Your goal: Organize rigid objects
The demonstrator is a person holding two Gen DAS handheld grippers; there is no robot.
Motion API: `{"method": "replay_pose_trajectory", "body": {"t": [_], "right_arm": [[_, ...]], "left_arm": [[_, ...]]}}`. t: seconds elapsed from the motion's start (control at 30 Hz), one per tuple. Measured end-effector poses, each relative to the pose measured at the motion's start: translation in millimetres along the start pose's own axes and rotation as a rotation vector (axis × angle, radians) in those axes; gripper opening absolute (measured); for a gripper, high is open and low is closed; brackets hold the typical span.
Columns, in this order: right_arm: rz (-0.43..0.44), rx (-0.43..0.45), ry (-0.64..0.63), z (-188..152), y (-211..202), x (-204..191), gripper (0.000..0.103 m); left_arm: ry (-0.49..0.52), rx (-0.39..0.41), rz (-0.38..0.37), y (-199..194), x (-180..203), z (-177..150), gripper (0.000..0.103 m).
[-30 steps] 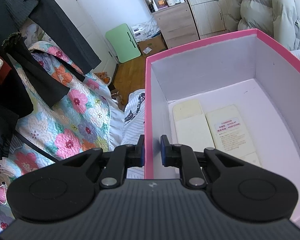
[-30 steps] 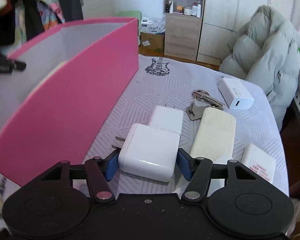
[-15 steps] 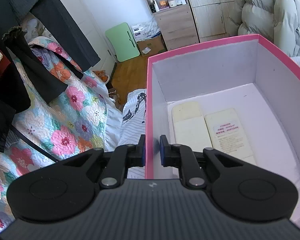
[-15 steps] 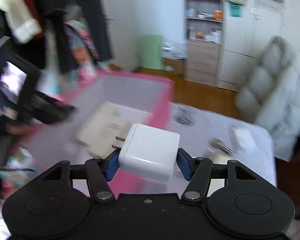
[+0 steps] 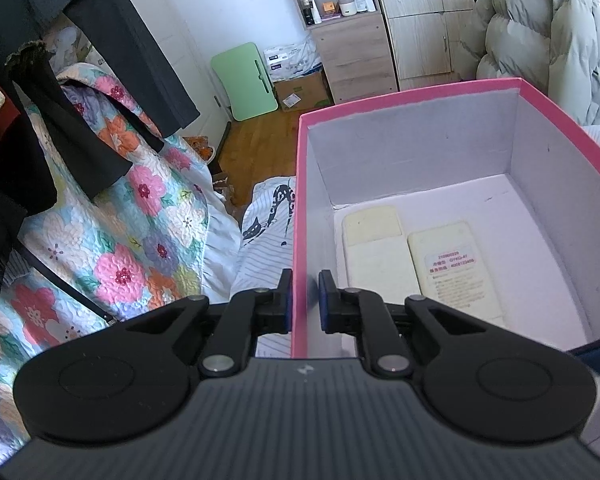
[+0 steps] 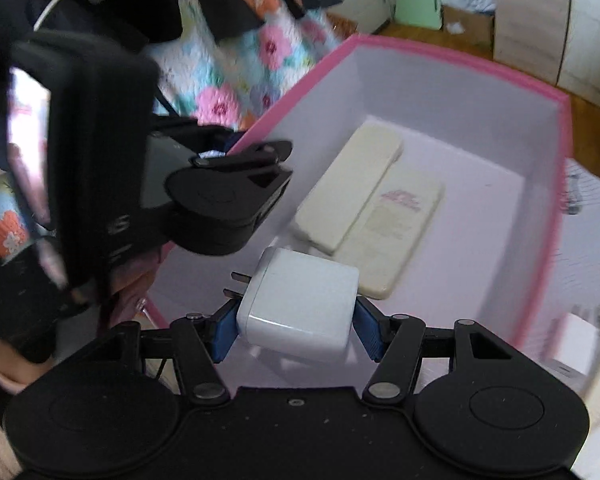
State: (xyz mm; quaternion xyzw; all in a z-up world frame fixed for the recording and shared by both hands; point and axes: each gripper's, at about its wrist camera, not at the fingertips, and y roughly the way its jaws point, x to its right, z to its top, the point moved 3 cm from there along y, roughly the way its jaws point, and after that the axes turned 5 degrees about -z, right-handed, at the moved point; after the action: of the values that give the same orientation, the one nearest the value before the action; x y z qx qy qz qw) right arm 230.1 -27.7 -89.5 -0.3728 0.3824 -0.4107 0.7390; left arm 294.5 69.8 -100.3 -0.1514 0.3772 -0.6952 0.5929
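Note:
A pink box [image 5: 412, 96] with a white inside stands on the bed. My left gripper [image 5: 305, 300] is shut on its near left wall, one finger outside and one inside. Two cream flat remotes [image 5: 374, 248] [image 5: 456, 268] lie side by side on the box floor. My right gripper [image 6: 296, 328] is shut on a white plug charger [image 6: 300, 304], prongs pointing left, held above the near part of the box [image 6: 460, 56]. In the right wrist view the remotes [image 6: 348, 192] [image 6: 396, 232] lie just beyond the charger, and the left gripper [image 6: 224, 156] clamps the box rim at left.
A floral quilt [image 5: 120, 248] and hanging dark clothes [image 5: 60, 80] fill the left. A wooden cabinet [image 5: 356, 56], a green folding board [image 5: 248, 76] and a padded jacket [image 5: 540, 40] stand behind. White items [image 6: 572, 340] lie on the bed right of the box. A hand [image 6: 4, 360] shows at lower left.
My right gripper has lifted the charger off the bed and swung it left over the open box. The left gripper has kept its hold on the box wall.

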Motion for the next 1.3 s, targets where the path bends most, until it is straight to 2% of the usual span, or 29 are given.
{"method": "replay_pose_trajectory", "body": {"t": [0.27, 0.4, 0.47, 0.73, 0.97, 1.3], "right_arm": [[0.013, -0.068, 0.038, 13.9, 45.3, -2.5, 0.065], [0.074, -0.073, 0.17, 17.1, 47.8, 11.5, 0.067], [0.083, -0.054, 0.167, 14.3, 41.2, 13.0, 0.067], [-0.002, 0.101, 0.096, -4.8, -33.1, 22.2, 0.066], [-0.107, 0.199, 0.136, -32.1, -98.4, 45.5, 0.066], [-0.302, 0.242, 0.144, -83.5, -125.0, 81.0, 0.066]], "left_arm": [[-0.029, -0.011, -0.02, 2.2, -3.5, -0.3, 0.011], [-0.012, -0.011, -0.01, 2.0, -1.2, -0.9, 0.011], [-0.018, -0.015, -0.014, 2.7, -2.3, -0.5, 0.011], [-0.013, -0.017, -0.012, 3.1, 1.9, 0.0, 0.011], [0.009, -0.018, -0.001, 2.5, 3.6, 0.8, 0.012], [0.021, -0.007, 0.014, 0.0, 3.7, -0.3, 0.012]]}}
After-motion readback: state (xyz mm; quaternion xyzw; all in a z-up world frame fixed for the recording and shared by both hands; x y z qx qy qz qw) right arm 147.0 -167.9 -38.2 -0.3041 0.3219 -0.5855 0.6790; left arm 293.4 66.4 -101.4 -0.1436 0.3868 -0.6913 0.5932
